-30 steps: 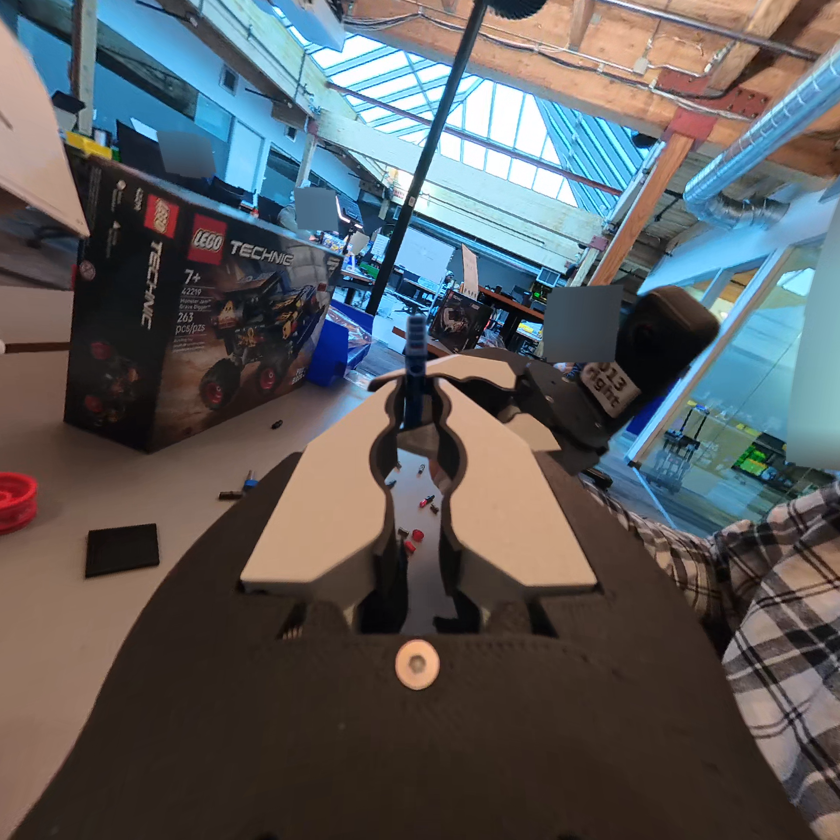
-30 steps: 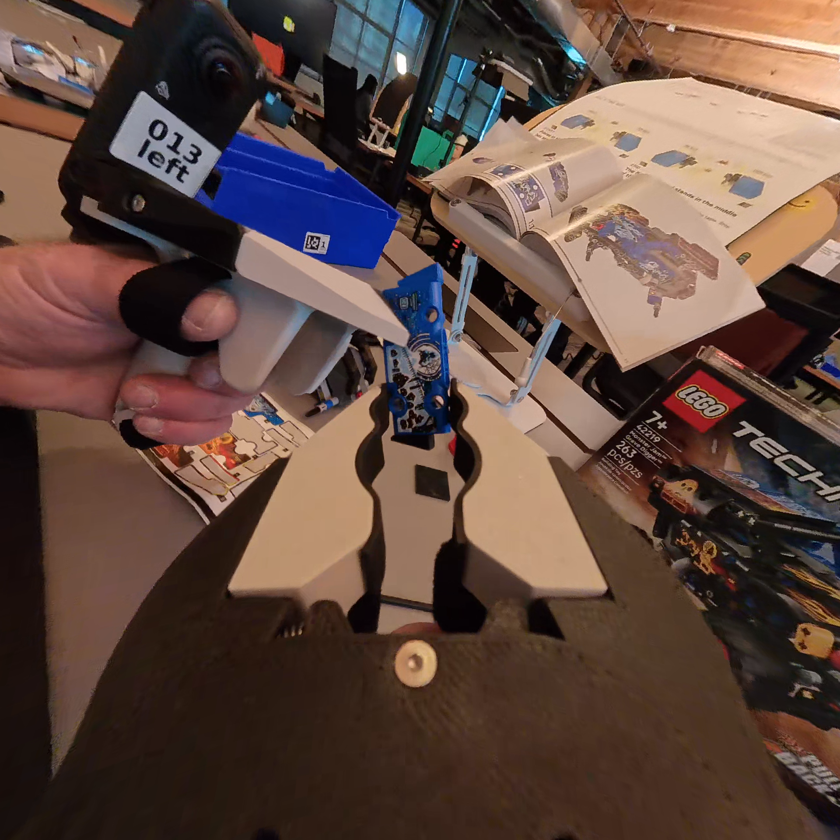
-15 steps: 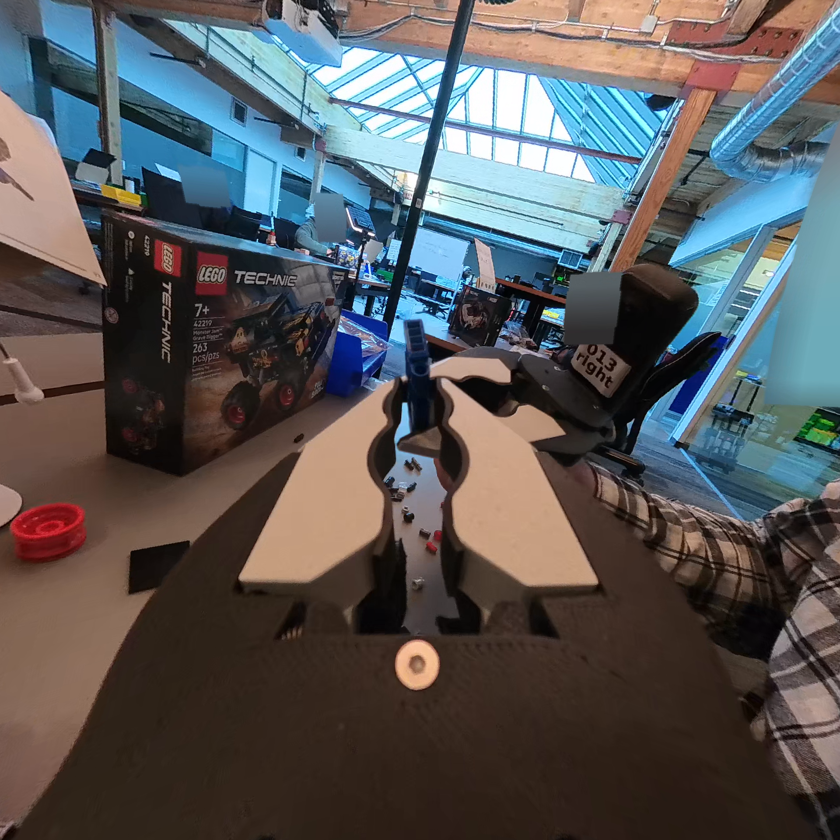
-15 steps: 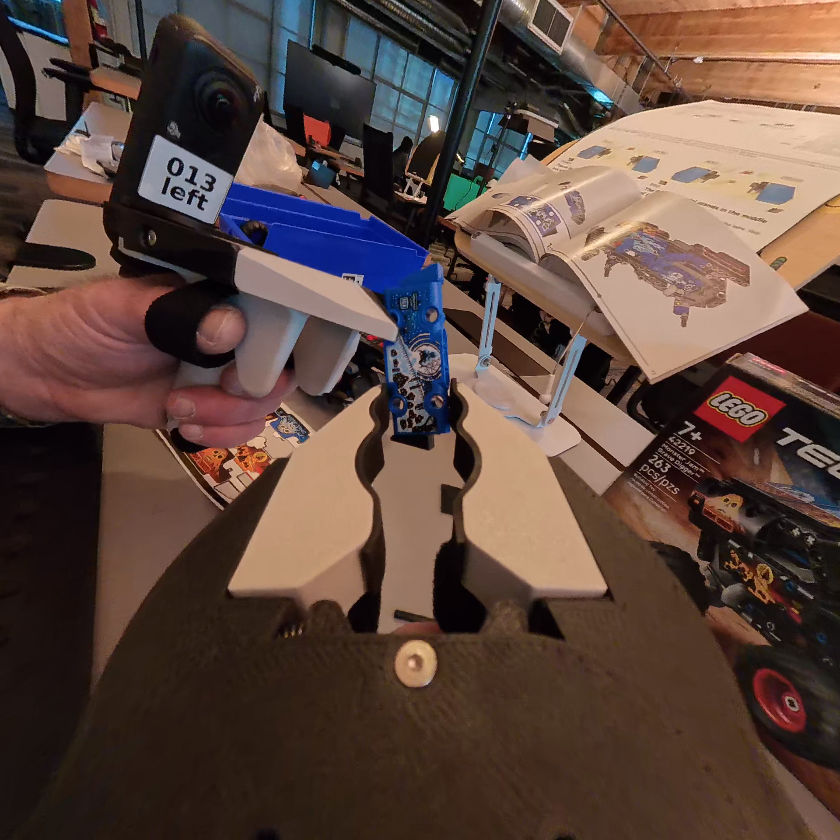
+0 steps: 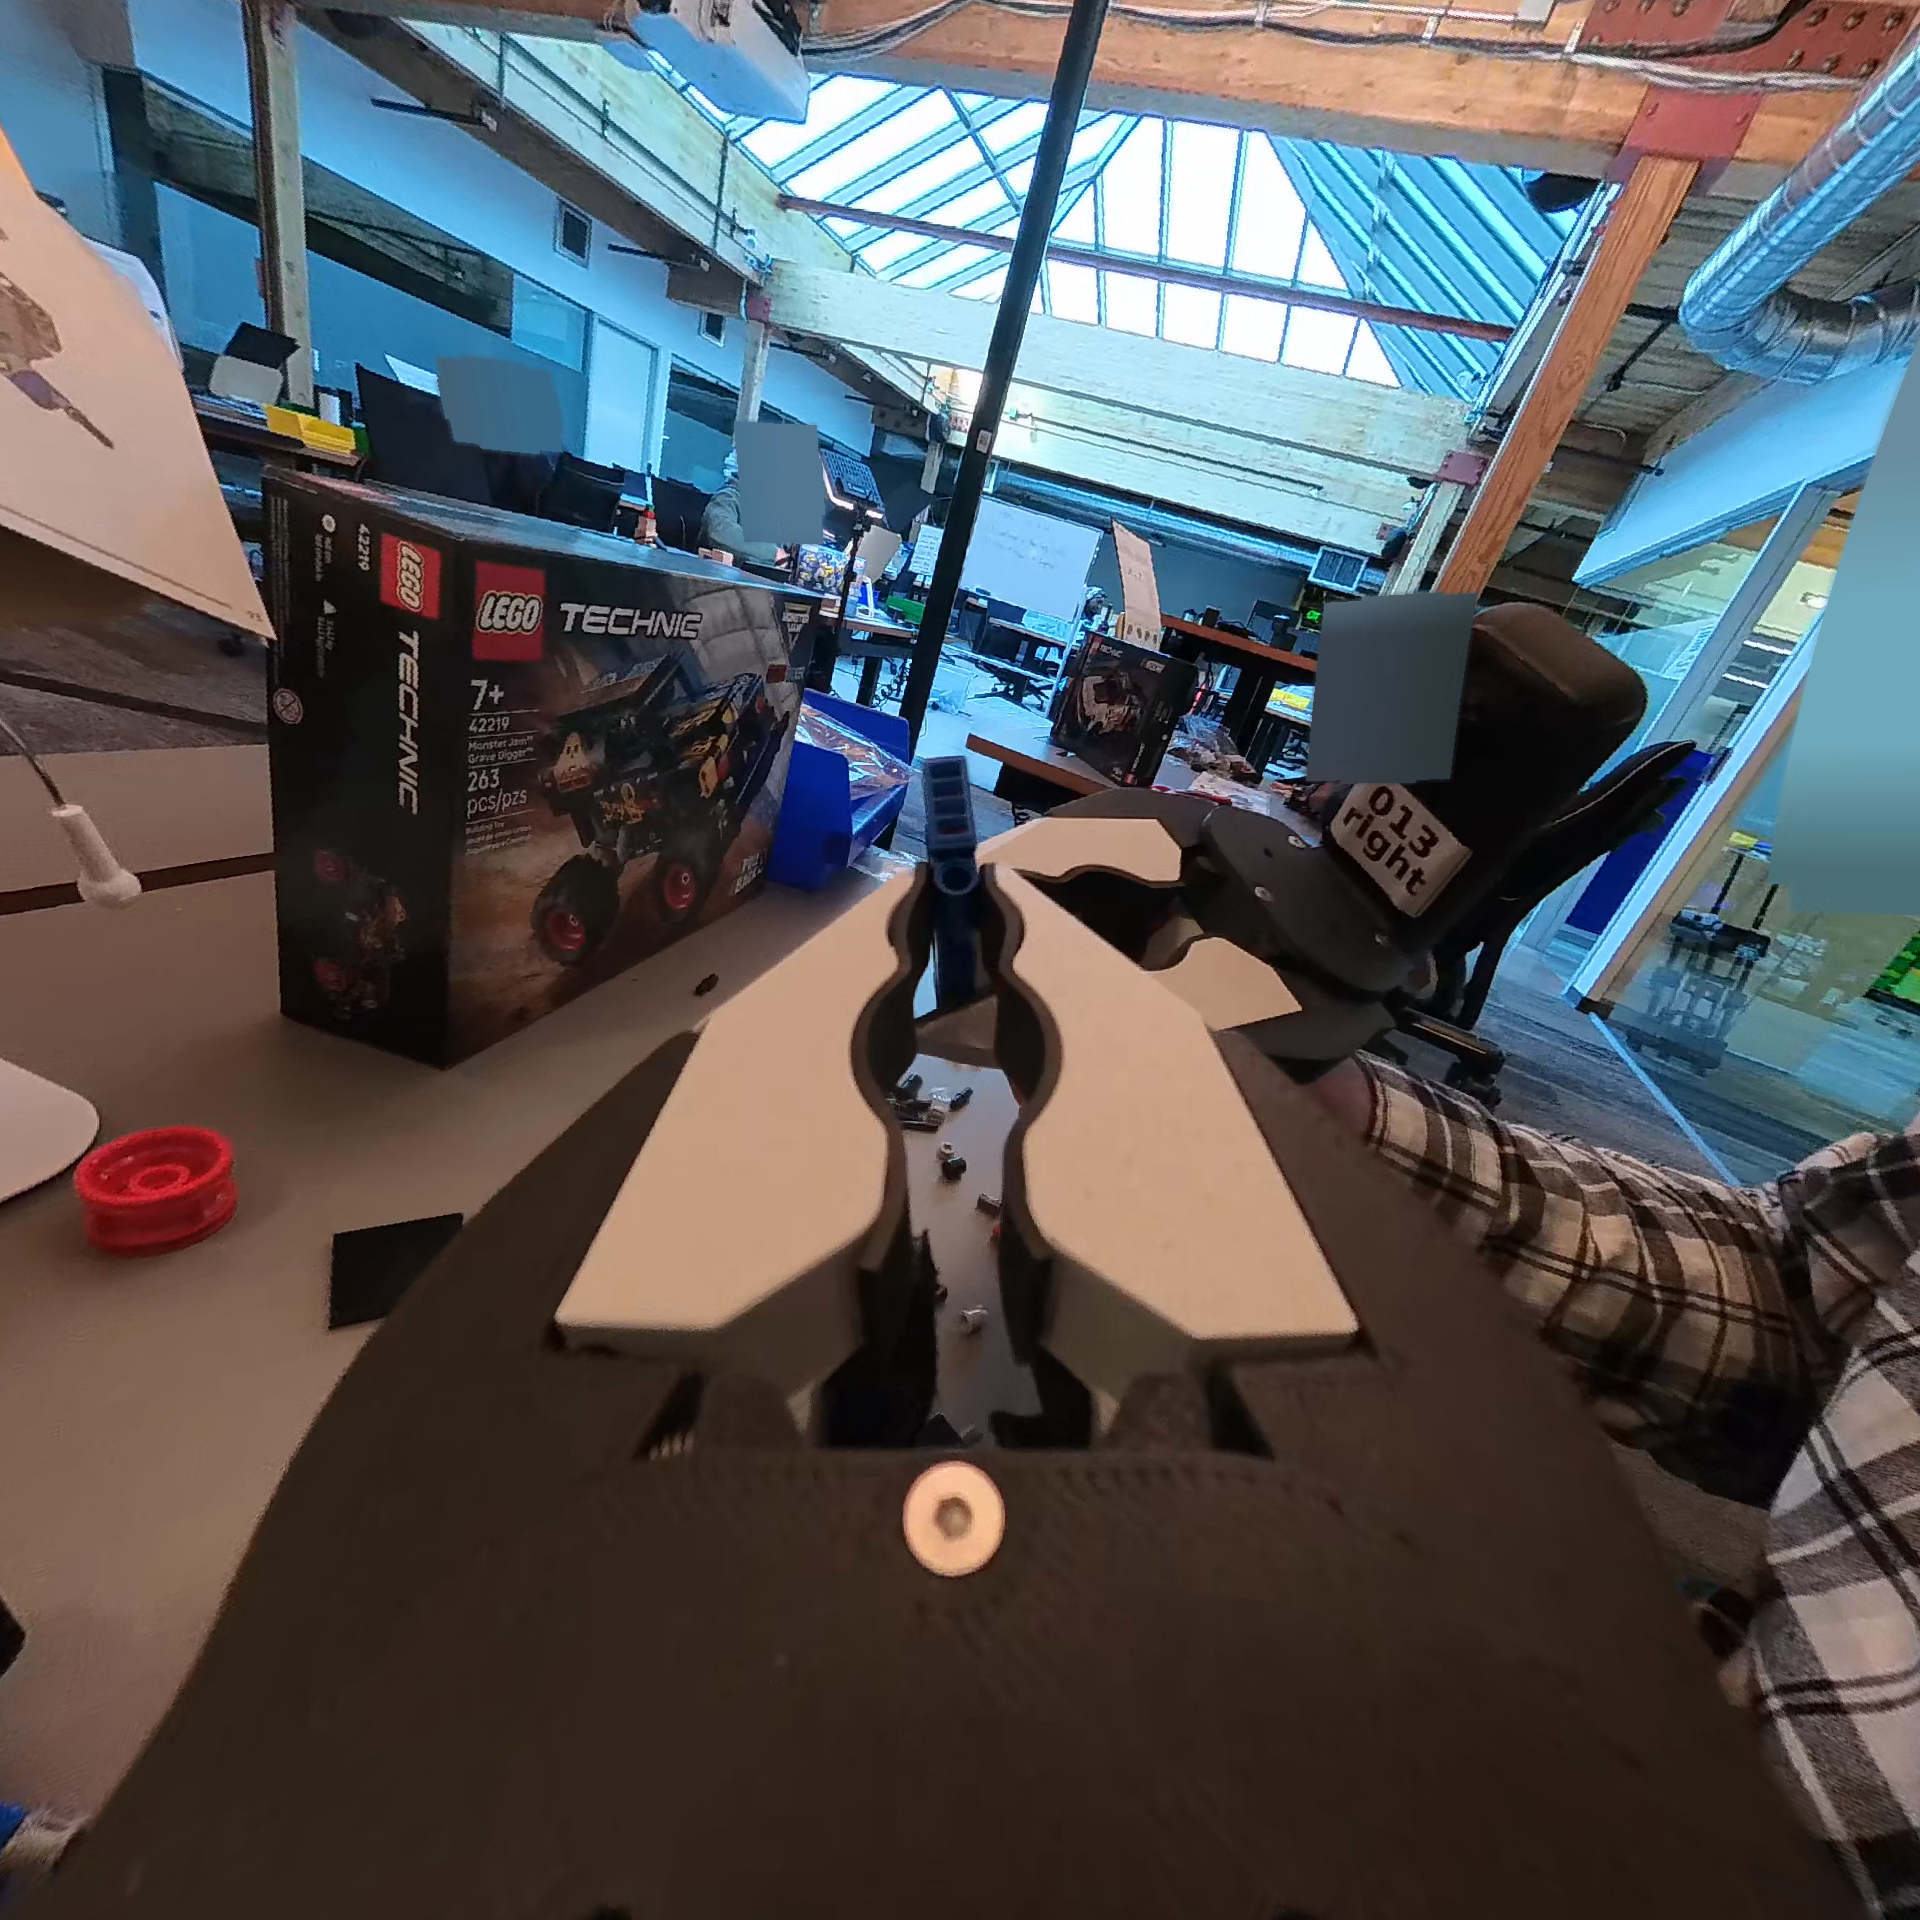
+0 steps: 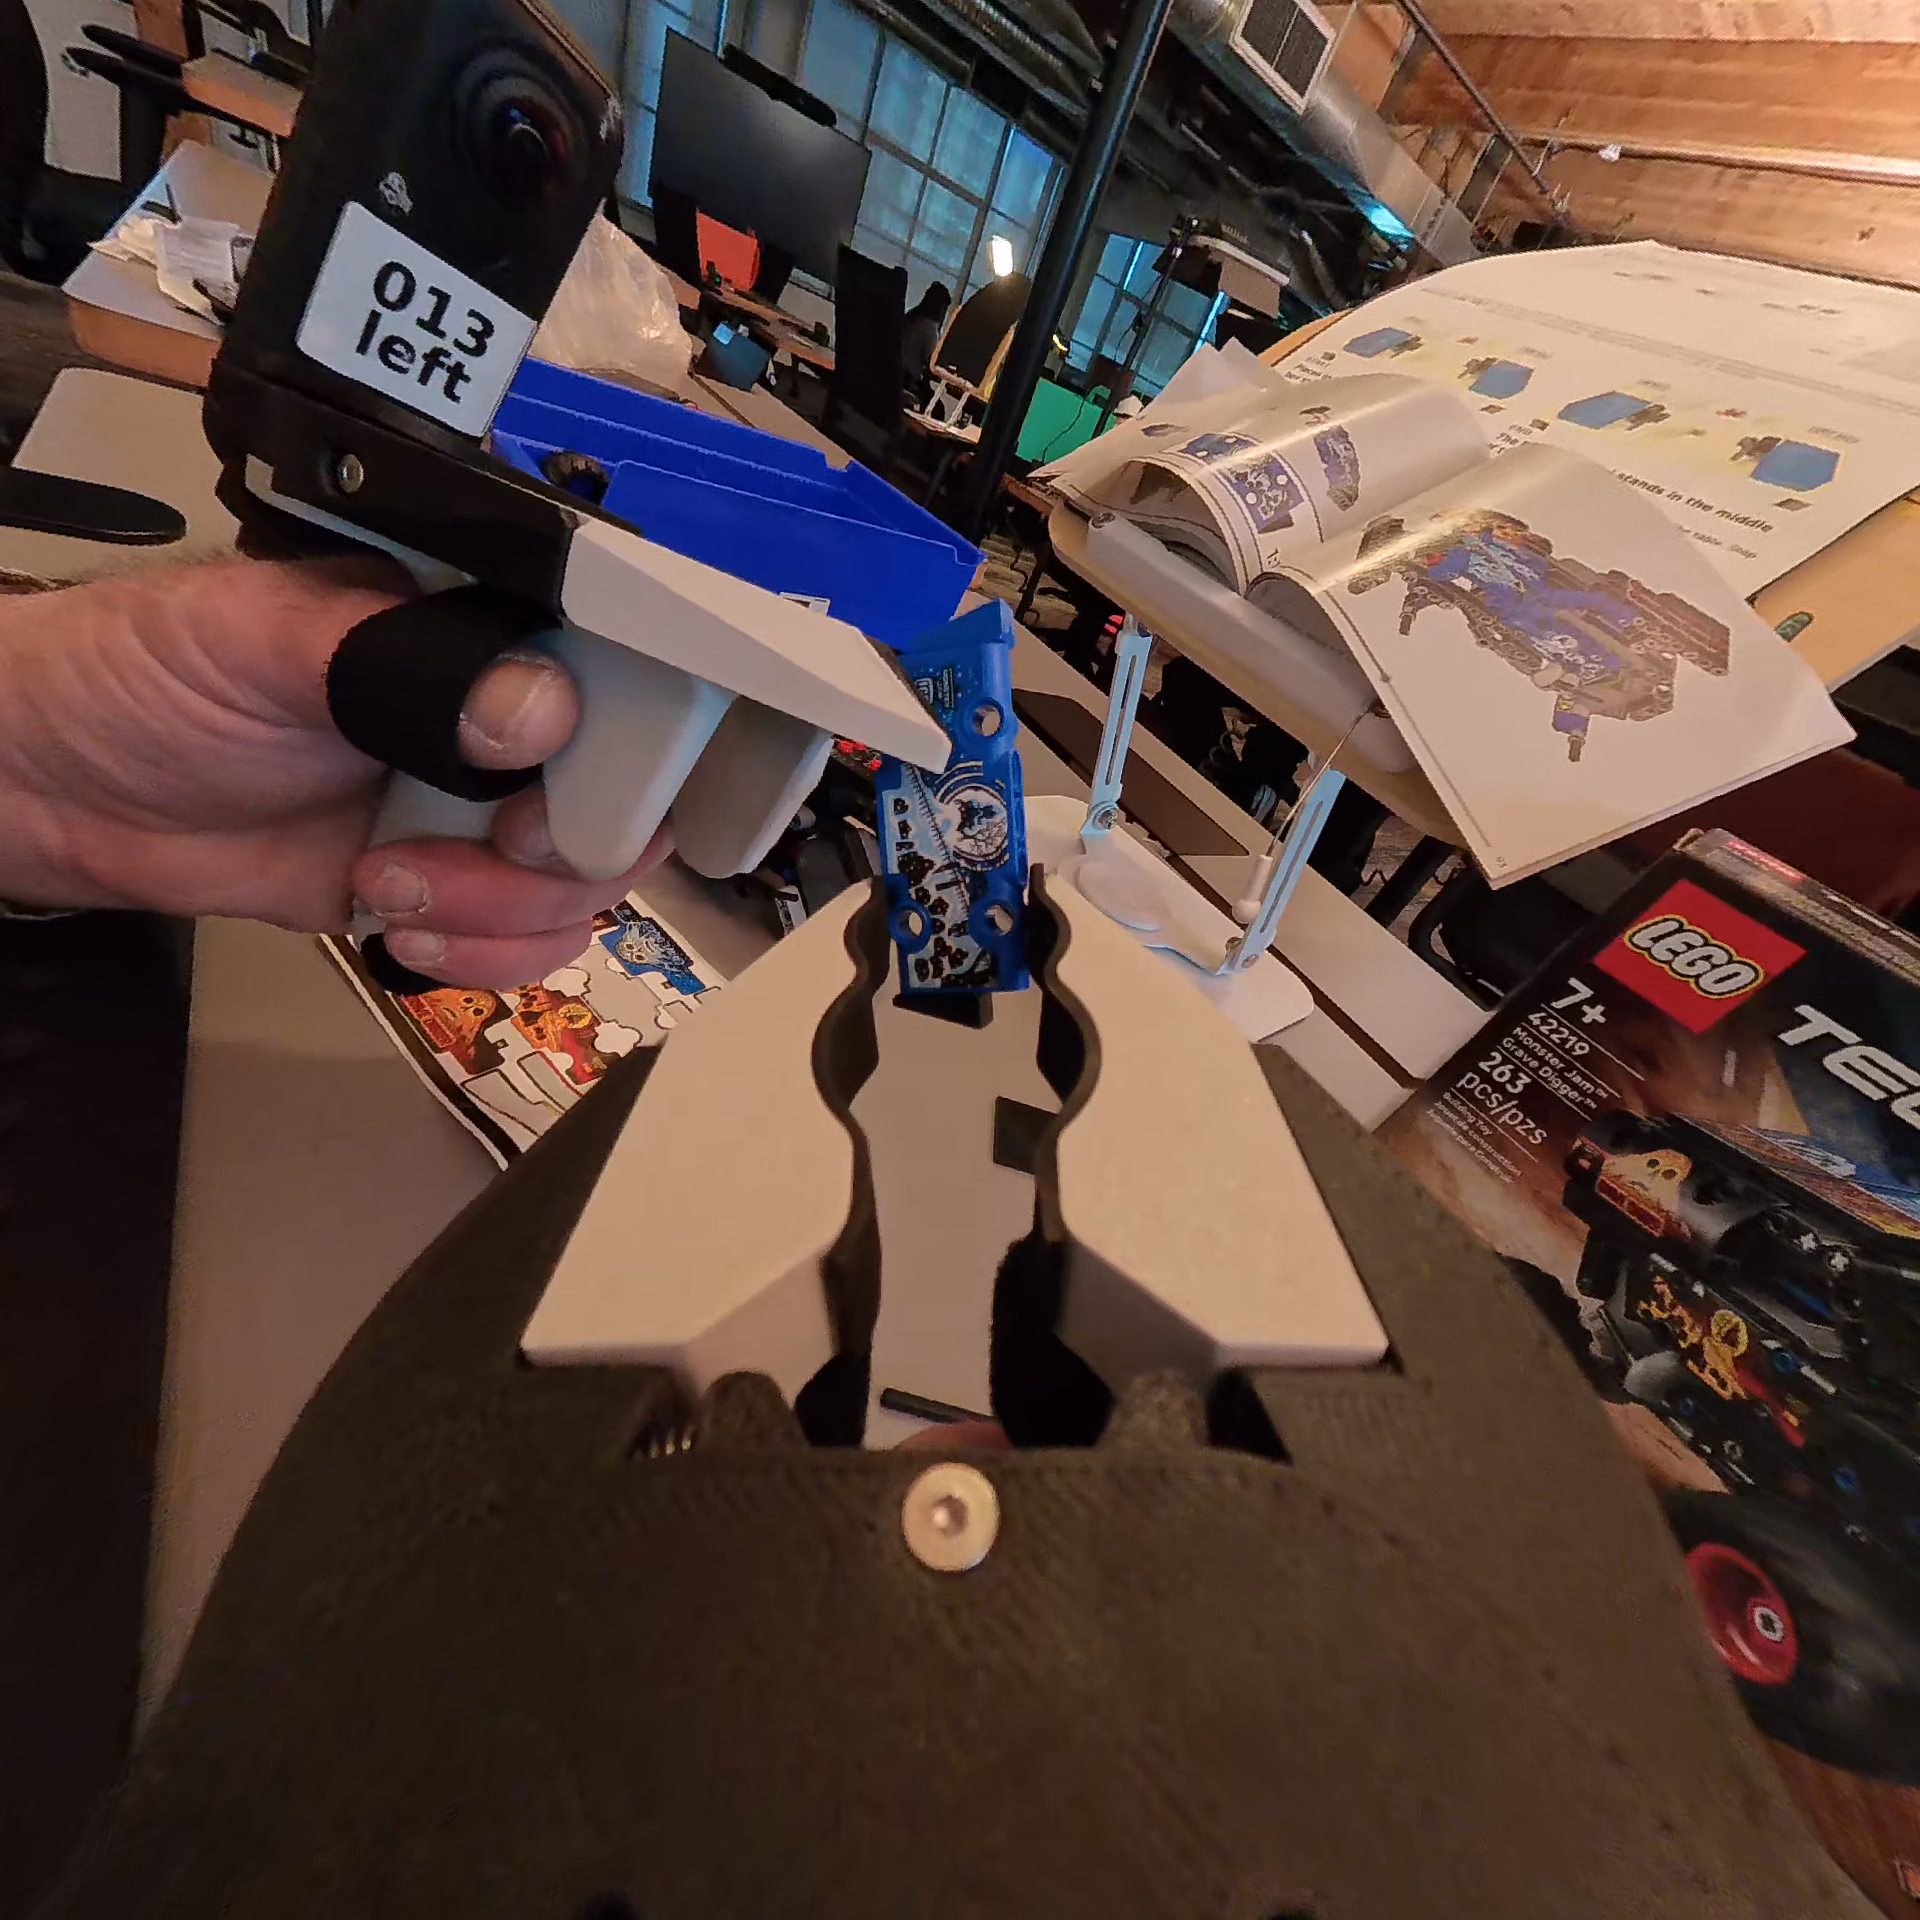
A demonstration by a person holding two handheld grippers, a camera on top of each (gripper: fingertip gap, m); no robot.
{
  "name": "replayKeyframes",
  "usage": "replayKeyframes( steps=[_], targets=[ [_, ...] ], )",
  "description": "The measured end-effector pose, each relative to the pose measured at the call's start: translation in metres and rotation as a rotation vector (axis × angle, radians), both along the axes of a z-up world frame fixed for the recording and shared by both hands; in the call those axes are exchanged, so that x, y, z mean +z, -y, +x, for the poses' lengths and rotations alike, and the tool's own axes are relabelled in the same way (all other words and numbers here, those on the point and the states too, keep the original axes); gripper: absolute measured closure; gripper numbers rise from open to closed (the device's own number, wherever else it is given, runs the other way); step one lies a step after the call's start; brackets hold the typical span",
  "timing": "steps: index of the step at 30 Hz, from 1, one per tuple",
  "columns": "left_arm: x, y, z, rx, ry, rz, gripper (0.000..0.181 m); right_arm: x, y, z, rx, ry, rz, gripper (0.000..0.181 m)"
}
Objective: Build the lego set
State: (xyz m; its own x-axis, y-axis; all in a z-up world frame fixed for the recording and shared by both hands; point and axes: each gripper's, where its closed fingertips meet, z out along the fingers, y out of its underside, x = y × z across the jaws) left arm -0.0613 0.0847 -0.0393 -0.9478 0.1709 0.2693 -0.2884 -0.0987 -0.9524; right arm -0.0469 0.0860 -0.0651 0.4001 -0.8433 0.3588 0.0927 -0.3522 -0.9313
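Note:
A blue printed Lego panel (image 6: 956, 831) is held upright in the air between both grippers. My right gripper (image 6: 954, 899) is shut on its lower end. My left gripper (image 5: 951, 883) is shut on the same panel, which shows edge-on (image 5: 948, 816) in its view. In the right wrist view the left gripper's fingertips (image 6: 894, 707) pinch the panel's upper part from the left. In the left wrist view the right gripper's fingers (image 5: 1091, 847) lie just behind the panel. A hand (image 6: 208, 748) holds the left gripper.
The Lego box (image 5: 520, 769) stands on the table at left, with a red wheel (image 5: 156, 1184), a black flat square (image 5: 390, 1262) and several small loose pieces (image 5: 940, 1127). An open instruction booklet on a stand (image 6: 1455, 582), a blue bin (image 6: 727, 509) and a sticker sheet (image 6: 540, 1008) lie beyond.
Both grippers have kept hold of the panel and shifted together, so the box and table slid across the views. The panel now leans slightly in the right gripper.

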Motion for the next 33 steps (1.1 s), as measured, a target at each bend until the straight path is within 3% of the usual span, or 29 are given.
replayKeyframes(
  steps=[1, 33],
  targets=[
    [0.0001, -0.0001, 0.0002, 0.003, 0.002, -0.001, 0.174, -0.0002, 0.0001, 0.0001, 0.0, 0.0, 0.0, 0.156],
    [0.0014, -0.0018, 0.0057, 0.025, 0.001, -0.01, 0.174, -0.0035, 0.0031, 0.0014, 0.008, -0.016, 0.012, 0.156]
  ],
)
